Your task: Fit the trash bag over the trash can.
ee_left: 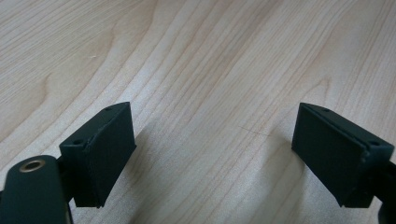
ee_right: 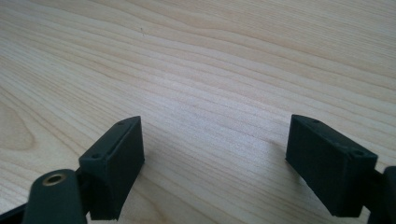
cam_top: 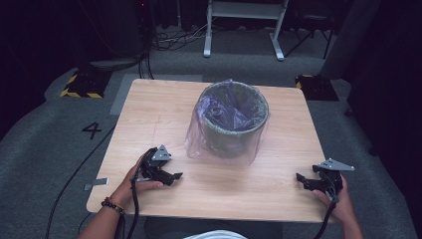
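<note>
While both grippers, left (cam_top: 175, 175) and right (cam_top: 300, 177), rest gaping and empty, I'd approach the dark round bin's translucent purple plastic liner (cam_top: 226, 130) at twelve o'clock, pinching its loose skirt.

A round, dark grey bin (cam_top: 233, 124) stands upright on the far middle of the light wooden table (cam_top: 149, 119), well apart from both near corners. A clear, faintly purple plastic bag (cam_top: 226, 112) lines it, crumpled inside; its edge is folded over the rim and hangs loosely down the outside, seemingly reaching the tabletop at the bin's near side.
</note>
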The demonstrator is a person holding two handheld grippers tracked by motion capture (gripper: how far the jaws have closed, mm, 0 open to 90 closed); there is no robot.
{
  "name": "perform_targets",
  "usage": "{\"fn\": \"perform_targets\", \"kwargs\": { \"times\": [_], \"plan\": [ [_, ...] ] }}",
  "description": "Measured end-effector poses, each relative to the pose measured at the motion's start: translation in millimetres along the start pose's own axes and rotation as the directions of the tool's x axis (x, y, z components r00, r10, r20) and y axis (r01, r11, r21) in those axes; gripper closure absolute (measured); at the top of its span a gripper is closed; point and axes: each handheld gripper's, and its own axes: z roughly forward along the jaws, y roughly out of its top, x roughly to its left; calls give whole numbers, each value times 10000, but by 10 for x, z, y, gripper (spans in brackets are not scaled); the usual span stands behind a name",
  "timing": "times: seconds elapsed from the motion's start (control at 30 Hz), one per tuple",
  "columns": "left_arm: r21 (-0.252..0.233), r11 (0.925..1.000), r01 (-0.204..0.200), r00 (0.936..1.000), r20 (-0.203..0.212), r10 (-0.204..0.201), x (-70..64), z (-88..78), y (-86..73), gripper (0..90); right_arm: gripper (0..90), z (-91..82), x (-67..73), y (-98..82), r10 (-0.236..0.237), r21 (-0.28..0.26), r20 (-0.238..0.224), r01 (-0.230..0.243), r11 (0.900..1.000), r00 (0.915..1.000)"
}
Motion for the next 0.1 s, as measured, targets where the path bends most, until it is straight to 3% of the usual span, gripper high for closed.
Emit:
{"fn": "perform_targets", "kwargs": {
  "times": [0.1],
  "plan": [
    [14, 10000, 11, 10000, 8, -11, 0, 0, 1, 129, 192, 1, -2, 1, -21, -2, -11, 21, 10000, 10000]
  ]
}}
